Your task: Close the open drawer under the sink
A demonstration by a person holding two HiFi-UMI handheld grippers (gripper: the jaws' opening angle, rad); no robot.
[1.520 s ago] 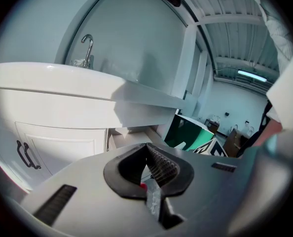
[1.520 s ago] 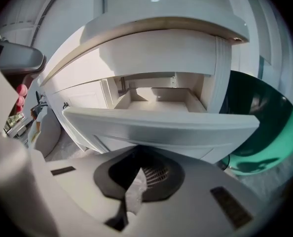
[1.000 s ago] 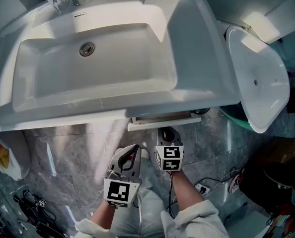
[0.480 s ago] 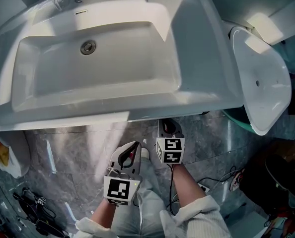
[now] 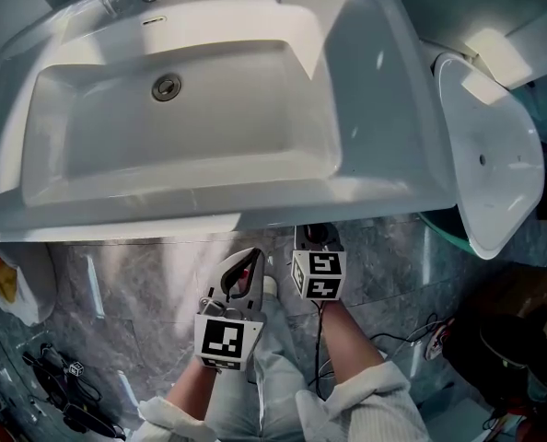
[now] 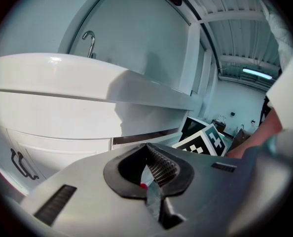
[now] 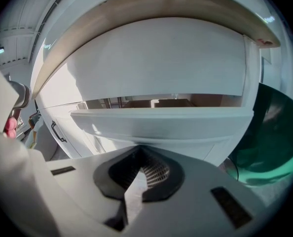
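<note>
The white drawer [image 7: 161, 120] under the sink [image 5: 200, 109] fills the right gripper view. A narrow gap above its front shows the inside. My right gripper [image 7: 139, 174] is shut and empty, with its tips close in front of the drawer front; whether they touch it I cannot tell. In the head view the right gripper [image 5: 312, 239] reaches under the sink's front rim, which hides the drawer. My left gripper [image 5: 251, 265] hangs just to its left, a bit further back, shut and empty. In the left gripper view the left gripper [image 6: 147, 169] points at the cabinet front.
A cabinet door with a dark handle [image 6: 19, 162] lies left of the drawer. A green basin [image 7: 270, 147] stands on the floor at the right, below a white toilet lid [image 5: 490, 155]. Cables [image 5: 402, 339] and dark items lie on the grey marble floor [image 5: 135, 293].
The drawer's front edge, which stuck out below the sink rim a second ago, has slid under it and out of sight. Both grippers moved forward toward the sink.
</note>
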